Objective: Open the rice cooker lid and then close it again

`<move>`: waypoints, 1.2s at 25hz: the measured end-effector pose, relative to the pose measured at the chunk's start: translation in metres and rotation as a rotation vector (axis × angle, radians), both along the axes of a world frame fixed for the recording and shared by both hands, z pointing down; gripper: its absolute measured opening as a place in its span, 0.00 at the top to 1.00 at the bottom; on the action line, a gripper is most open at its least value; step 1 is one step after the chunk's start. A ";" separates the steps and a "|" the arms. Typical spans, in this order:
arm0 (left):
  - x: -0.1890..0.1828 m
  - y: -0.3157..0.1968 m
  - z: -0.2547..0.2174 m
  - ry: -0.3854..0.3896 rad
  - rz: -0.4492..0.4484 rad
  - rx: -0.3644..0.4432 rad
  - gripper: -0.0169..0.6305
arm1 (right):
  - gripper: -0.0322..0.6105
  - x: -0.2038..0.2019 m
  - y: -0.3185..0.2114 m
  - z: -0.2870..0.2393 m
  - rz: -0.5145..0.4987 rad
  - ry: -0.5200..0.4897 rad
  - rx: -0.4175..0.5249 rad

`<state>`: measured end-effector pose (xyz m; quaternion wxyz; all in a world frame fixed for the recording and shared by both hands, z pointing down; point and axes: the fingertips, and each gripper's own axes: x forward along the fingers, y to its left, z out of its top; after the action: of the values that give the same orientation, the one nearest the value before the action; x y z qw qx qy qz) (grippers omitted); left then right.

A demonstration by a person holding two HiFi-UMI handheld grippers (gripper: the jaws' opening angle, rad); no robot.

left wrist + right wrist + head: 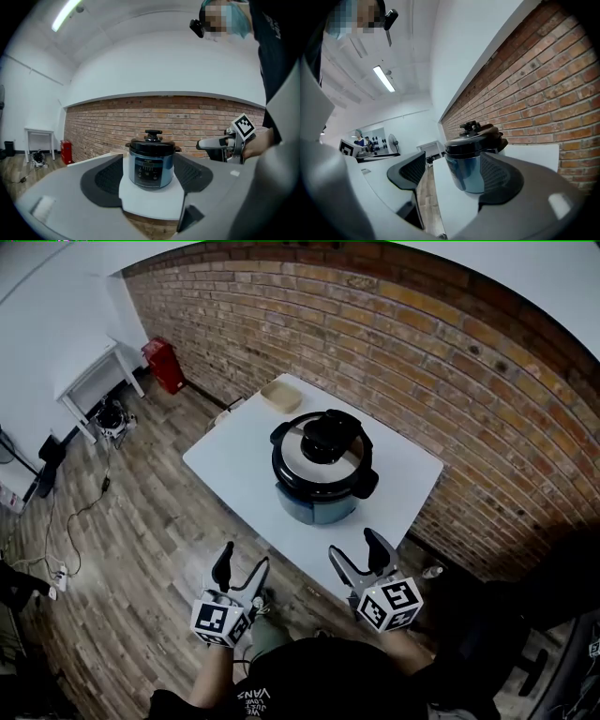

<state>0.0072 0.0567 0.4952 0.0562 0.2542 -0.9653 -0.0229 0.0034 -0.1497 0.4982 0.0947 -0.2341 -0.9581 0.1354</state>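
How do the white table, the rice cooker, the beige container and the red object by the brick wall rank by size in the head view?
1. white table
2. rice cooker
3. beige container and red object look about alike. The red one is farther from the camera, so I won't rank them.

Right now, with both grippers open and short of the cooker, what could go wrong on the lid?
1. The cooker stands loose on the table; with the left gripper and right gripper both off it, pulling the lid may drag it.
2. The knob is small and rounded; jaws could slip.
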 end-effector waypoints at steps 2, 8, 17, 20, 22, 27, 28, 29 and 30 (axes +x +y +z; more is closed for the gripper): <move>-0.024 0.002 -0.002 -0.006 0.054 0.001 0.49 | 0.40 -0.011 0.001 0.000 0.053 0.004 0.002; -0.091 0.008 -0.009 0.006 0.243 0.003 0.49 | 0.40 -0.042 0.014 -0.006 0.229 0.023 0.000; -0.167 -0.008 -0.016 0.014 0.559 -0.007 0.49 | 0.40 -0.057 0.026 -0.012 0.519 0.013 -0.012; -0.180 -0.015 -0.019 0.007 0.661 -0.009 0.49 | 0.40 -0.055 0.031 -0.011 0.610 0.016 -0.017; -0.188 -0.016 -0.022 -0.008 0.712 -0.008 0.49 | 0.40 -0.054 0.035 -0.012 0.663 0.015 -0.021; -0.206 -0.013 -0.026 -0.018 0.794 0.008 0.49 | 0.40 -0.051 0.047 -0.011 0.751 0.032 -0.025; -0.210 -0.014 -0.027 -0.023 0.808 0.011 0.49 | 0.40 -0.051 0.048 -0.011 0.758 0.034 -0.022; -0.213 -0.015 -0.029 -0.028 0.820 0.012 0.49 | 0.40 -0.052 0.049 -0.012 0.762 0.035 -0.018; -0.217 -0.018 -0.031 -0.036 0.832 0.012 0.49 | 0.40 -0.054 0.049 -0.013 0.767 0.033 -0.015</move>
<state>-0.2095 0.0391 0.4639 0.0422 0.6231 -0.7810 0.0005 -0.0508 -0.1008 0.4855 0.0508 0.1427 -0.9734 0.1717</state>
